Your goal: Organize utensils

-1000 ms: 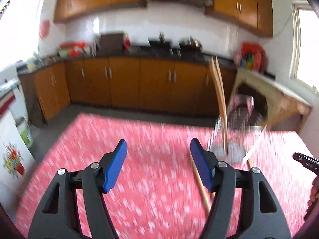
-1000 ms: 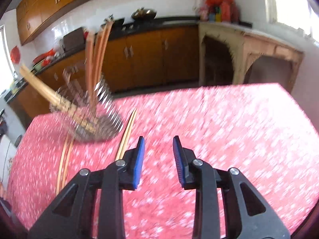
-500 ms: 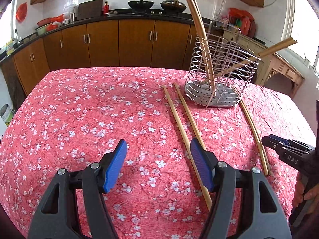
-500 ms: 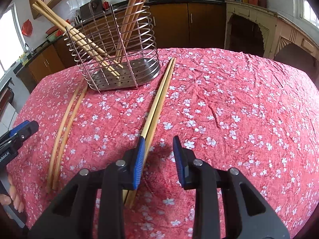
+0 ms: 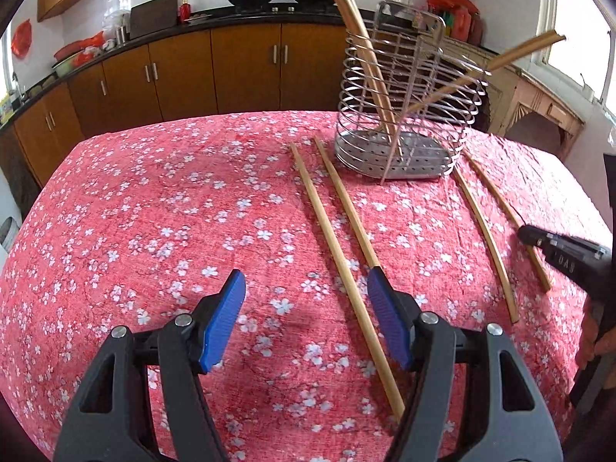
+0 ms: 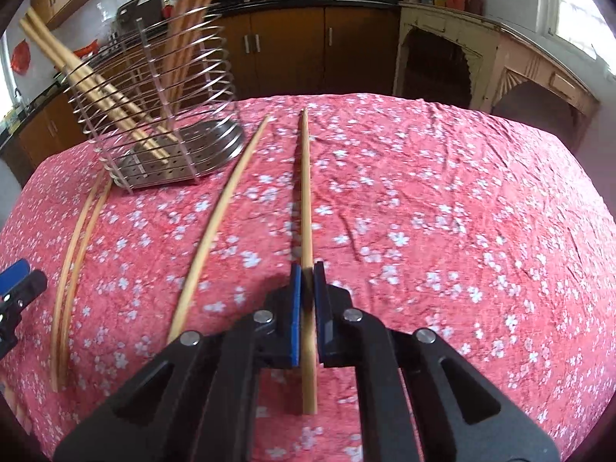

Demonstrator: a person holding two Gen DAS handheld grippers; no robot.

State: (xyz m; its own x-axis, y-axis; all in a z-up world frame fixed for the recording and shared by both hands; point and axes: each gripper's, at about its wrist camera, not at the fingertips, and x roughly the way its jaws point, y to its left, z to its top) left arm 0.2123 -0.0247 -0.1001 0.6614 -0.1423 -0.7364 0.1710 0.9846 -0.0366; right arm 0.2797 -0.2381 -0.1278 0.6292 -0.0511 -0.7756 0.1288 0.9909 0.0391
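Note:
A wire utensil holder (image 5: 404, 115) stands on the red flowered tablecloth and holds several wooden chopsticks; it also shows in the right wrist view (image 6: 161, 115). My right gripper (image 6: 307, 281) is shut on one chopstick (image 6: 306, 192) that points away along the cloth. A second loose chopstick (image 6: 219, 223) lies left of it, and a pair (image 6: 75, 261) lies further left. My left gripper (image 5: 304, 300) is open and empty, with two chopsticks (image 5: 338, 254) lying between and past its fingers. Another pair (image 5: 489, 231) lies to the right.
The table (image 5: 115, 211) is covered with red cloth and drops off at its edges. Brown kitchen cabinets (image 5: 231, 69) run behind it. The other gripper (image 5: 566, 261) shows at the right edge of the left wrist view.
My right gripper has closed on a chopstick; it was open half a second ago. Both grippers have moved lower and closer to the chopsticks on the cloth.

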